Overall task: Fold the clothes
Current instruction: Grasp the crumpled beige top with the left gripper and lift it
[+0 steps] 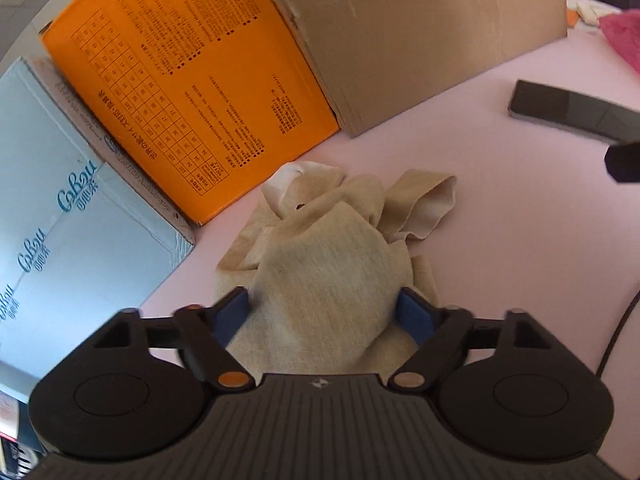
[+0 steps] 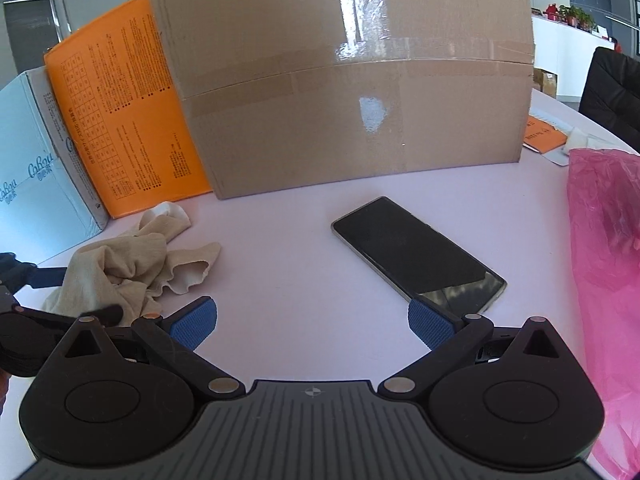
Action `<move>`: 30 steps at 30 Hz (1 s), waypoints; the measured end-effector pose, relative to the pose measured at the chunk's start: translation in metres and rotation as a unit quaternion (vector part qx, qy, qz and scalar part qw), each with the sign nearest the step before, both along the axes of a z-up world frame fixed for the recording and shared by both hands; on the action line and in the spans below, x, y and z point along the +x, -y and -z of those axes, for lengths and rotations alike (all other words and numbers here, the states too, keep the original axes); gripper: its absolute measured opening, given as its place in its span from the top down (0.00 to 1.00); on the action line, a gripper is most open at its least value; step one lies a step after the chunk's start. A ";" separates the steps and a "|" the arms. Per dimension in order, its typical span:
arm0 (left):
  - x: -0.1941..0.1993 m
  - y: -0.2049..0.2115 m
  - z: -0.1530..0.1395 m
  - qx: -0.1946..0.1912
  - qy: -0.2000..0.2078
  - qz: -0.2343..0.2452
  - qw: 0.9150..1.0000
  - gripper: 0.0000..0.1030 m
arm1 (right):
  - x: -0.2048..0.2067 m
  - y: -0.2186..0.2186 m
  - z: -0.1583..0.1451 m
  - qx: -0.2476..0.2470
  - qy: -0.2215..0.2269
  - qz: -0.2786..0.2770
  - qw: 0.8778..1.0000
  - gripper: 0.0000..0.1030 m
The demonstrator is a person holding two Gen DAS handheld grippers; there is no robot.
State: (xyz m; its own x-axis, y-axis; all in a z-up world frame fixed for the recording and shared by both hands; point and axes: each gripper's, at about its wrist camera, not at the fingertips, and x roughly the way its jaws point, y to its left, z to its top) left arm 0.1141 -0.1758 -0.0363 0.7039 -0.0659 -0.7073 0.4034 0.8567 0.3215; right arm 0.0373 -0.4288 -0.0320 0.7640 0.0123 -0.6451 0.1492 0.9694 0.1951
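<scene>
A crumpled beige garment (image 1: 328, 272) lies in a heap on the pale pink table (image 1: 520, 240), close to the boxes. My left gripper (image 1: 324, 312) is open, its blue pads (image 1: 232, 312) standing on either side of the near part of the heap, which bulges between them. In the right wrist view the garment (image 2: 132, 264) sits at the left, with the left gripper (image 2: 92, 292) reaching into it from the edge. My right gripper (image 2: 312, 320) is open over bare table, to the right of the garment, with nothing between its fingers.
An orange box (image 1: 192, 92), a brown cardboard box (image 2: 352, 80) and a pale blue box (image 1: 60, 240) wall off the back and left. A dark phone (image 2: 416, 252) lies ahead of the right gripper. A pink plastic bag (image 2: 604, 260) fills the right side.
</scene>
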 end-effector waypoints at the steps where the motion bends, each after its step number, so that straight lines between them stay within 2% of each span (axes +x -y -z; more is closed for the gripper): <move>1: 0.001 -0.009 -0.004 -0.021 -0.003 -0.017 1.000 0.71 | 0.006 -0.001 0.003 -0.001 -0.003 -0.007 1.000 0.00; 2: 0.001 -0.018 -0.008 -0.041 -0.002 -0.032 0.999 0.79 | 0.013 -0.004 0.005 0.000 -0.006 -0.014 1.000 0.00; 4: -0.002 -0.039 -0.016 -0.072 0.010 -0.069 0.995 0.83 | 0.027 -0.010 0.007 0.005 -0.003 -0.031 1.000 0.00; 6: -0.009 -0.058 -0.023 -0.087 0.023 -0.110 0.990 0.88 | 0.042 -0.018 0.006 0.012 0.006 -0.057 0.998 0.00; 9: -0.024 -0.091 -0.033 -0.095 0.047 -0.172 0.979 0.90 | 0.069 -0.037 -0.001 0.013 0.021 -0.095 0.995 0.00; 13: -0.041 -0.129 -0.031 -0.079 0.041 -0.231 0.969 0.90 | 0.112 -0.064 -0.004 0.011 0.026 -0.138 0.990 0.00; 16: -0.046 -0.134 -0.026 -0.068 0.032 -0.198 0.977 0.87 | 0.149 -0.082 0.001 -0.004 0.012 -0.145 0.989 0.00; 18: -0.045 -0.125 -0.027 -0.074 0.028 -0.157 0.984 0.66 | 0.175 -0.092 0.009 -0.016 -0.006 -0.143 0.990 0.00; 20: -0.045 -0.111 -0.029 -0.081 0.037 -0.121 0.989 0.10 | 0.189 -0.099 0.017 -0.019 -0.021 -0.156 0.987 0.03; 22: -0.045 -0.092 -0.028 -0.076 0.051 -0.073 0.993 0.08 | 0.198 -0.105 0.026 -0.019 -0.034 -0.174 0.984 0.03; 24: -0.041 -0.071 -0.024 -0.060 0.055 -0.029 0.996 0.00 | 0.208 -0.111 0.034 -0.018 -0.046 -0.193 0.980 0.04; 26: -0.029 -0.049 -0.007 -0.007 0.039 -0.008 0.999 0.01 | 0.217 -0.117 0.042 -0.018 -0.059 -0.211 0.976 0.16; 27: -0.024 -0.042 0.000 0.015 0.035 -0.004 0.999 0.02 | 0.219 -0.120 0.044 -0.020 -0.059 -0.222 0.973 0.19; 28: -0.021 -0.039 0.005 0.025 0.027 0.003 0.999 0.26 | 0.219 -0.119 0.043 -0.019 -0.054 -0.233 0.971 0.38; 29: -0.018 -0.037 0.009 0.024 0.015 0.006 1.000 0.68 | 0.218 -0.118 0.042 -0.013 -0.053 -0.242 0.969 0.60; 30: -0.016 -0.038 0.010 0.014 0.006 0.003 1.000 0.82 | 0.218 -0.116 0.040 -0.006 -0.053 -0.251 0.967 0.72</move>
